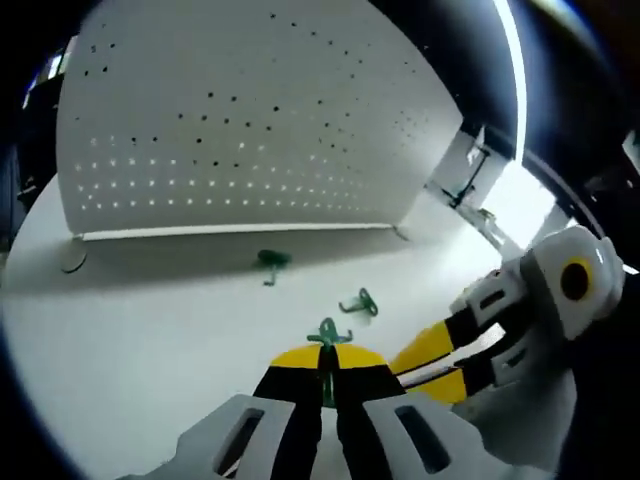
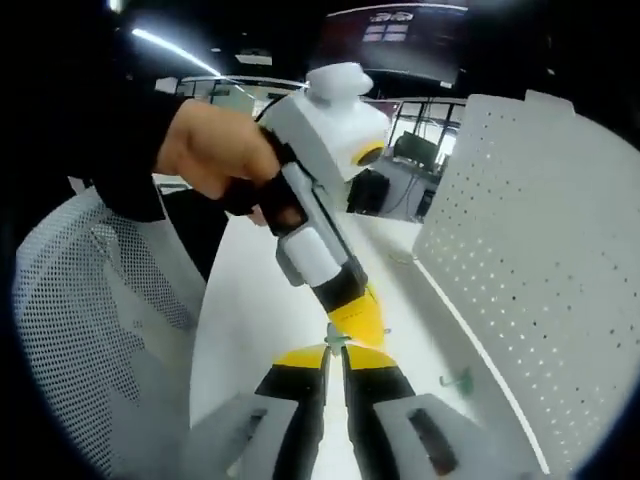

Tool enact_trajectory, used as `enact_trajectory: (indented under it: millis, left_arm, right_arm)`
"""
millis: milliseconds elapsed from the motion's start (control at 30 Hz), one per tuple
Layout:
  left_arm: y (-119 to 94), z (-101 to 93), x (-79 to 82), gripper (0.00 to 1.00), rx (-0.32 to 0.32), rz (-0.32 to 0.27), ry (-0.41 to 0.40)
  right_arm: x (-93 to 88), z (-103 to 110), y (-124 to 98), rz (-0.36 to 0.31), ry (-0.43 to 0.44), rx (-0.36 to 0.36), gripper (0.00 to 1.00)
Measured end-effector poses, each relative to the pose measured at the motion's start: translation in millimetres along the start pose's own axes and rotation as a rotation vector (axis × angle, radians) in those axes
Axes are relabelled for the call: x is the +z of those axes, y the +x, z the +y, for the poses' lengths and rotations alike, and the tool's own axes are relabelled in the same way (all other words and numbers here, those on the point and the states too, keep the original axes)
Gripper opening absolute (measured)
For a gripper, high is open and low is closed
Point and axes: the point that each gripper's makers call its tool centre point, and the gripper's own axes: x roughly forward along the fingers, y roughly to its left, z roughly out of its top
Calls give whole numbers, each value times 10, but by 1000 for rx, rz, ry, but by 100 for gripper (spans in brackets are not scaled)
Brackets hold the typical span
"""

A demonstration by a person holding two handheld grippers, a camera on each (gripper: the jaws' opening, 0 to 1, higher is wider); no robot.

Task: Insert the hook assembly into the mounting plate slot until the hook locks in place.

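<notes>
- Yellow-and-black jaws of the left gripper are pressing together on a green hook, whose top is poking up just past the tips.
- Coming in from the right of the left gripper view, the right gripper is reaching toward that same hook; in the right gripper view its own jaws are sitting almost closed, with the green hook right at their tips, though I cannot tell whether they are actually gripping it.
- A person's hand is holding the left gripper's white body.
- Two more green hooks are lying loose on the white table, farther out.
- Standing upright beyond them is the white pegboard mounting plate, well apart from the held hook.
- Judging by this, the hook is being readied in the grippers; next it is needing carrying to a slot and pushing in until it locks.
</notes>
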Motion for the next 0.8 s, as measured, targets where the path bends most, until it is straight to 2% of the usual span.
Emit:
enact_trajectory:
  millis: [233, 500, 667, 800]
  left_arm:
    - [-52, -44, 184, 2, -14, -118, 50]
    - [-184, -172, 466, 2, -62, -295, 157]
    - [-261, -276, 570, 2, -93, -368, 243]
    - [-299, -374, 631, 2, -118, -421, 315]
  right_arm:
    - [-5, -128, -62, -27, 136, -17, 6]
    - [88, -215, -169, -134, 442, 26, 8]
    - [96, -272, -233, -179, 587, 48, 8]
    - [196, -287, -293, -256, 704, 93, 9]
